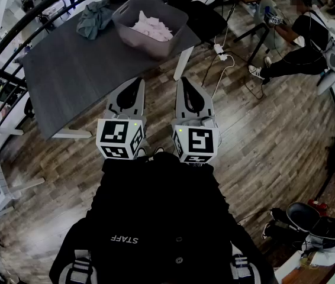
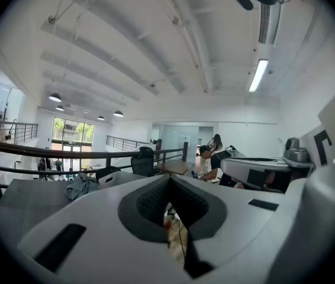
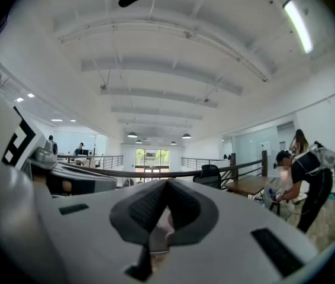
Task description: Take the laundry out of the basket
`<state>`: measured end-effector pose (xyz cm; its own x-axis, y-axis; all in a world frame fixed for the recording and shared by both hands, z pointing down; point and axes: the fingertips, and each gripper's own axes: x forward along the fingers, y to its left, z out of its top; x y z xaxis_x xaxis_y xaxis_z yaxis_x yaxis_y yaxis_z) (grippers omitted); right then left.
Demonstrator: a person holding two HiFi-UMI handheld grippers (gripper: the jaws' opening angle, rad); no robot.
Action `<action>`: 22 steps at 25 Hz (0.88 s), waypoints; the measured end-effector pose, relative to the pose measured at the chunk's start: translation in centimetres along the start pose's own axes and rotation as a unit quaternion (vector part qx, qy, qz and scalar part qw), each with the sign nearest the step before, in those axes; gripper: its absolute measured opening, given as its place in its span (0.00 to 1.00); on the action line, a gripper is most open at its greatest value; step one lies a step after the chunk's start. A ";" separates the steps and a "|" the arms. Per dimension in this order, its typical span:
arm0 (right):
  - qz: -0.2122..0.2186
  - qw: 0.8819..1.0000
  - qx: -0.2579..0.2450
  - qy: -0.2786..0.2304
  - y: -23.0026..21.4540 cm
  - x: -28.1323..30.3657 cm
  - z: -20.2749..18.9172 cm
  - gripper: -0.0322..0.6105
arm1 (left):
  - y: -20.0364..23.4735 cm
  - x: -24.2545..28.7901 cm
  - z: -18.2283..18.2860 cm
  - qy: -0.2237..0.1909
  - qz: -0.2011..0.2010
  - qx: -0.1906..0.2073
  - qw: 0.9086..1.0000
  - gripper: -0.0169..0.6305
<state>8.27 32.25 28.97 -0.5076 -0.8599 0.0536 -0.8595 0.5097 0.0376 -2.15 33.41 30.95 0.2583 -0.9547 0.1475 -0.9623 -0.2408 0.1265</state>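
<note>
A grey laundry basket [image 1: 131, 18] stands on the far right end of the dark table [image 1: 67, 76], with pink and white laundry [image 1: 153, 28] inside. A blue-grey garment [image 1: 94, 16] lies on the table left of it. My left gripper [image 1: 133, 84] and right gripper [image 1: 186, 83] are held side by side close to my body, short of the table's near edge, both shut and empty. In the left gripper view the left gripper [image 2: 168, 181] has its jaws together, with the garment [image 2: 80, 187] and basket [image 2: 112, 176] far off. The right gripper [image 3: 167, 185] looks level across the room.
A black office chair [image 1: 206, 18] stands beyond the basket. A power strip with cable [image 1: 221, 52] lies on the wooden floor right of the table. A person [image 1: 309, 37] crouches at the far right. A curved railing [image 1: 2, 58] runs along the left. Bags [image 1: 309, 220] sit bottom right.
</note>
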 end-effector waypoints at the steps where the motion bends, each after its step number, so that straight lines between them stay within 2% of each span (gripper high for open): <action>1: 0.000 1.000 0.002 -0.001 -0.1 0.2 0.0 0.07 | 0.1 0.2 0.0 0.000 0.002 0.000 1.000 0.03; 13: 0.040 0.999 0.002 0.020 0.1 2.3 -2.4 0.07 | 1.2 1.7 -1.7 0.011 0.022 -0.014 1.000 0.03; 19: 0.043 0.998 0.006 0.043 0.2 5.1 -4.3 0.07 | 4.0 3.3 -2.7 0.018 0.046 -0.028 0.998 0.03; 22: 0.040 0.998 0.004 0.054 -0.2 7.3 -5.3 0.07 | 5.6 5.3 -3.2 0.024 0.044 -0.038 0.998 0.03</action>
<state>5.04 26.05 34.69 -0.5661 -0.8079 0.1639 -0.8169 0.5764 0.0200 -5.94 27.59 35.55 0.1779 -0.9620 0.2072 -0.9729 -0.1403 0.1840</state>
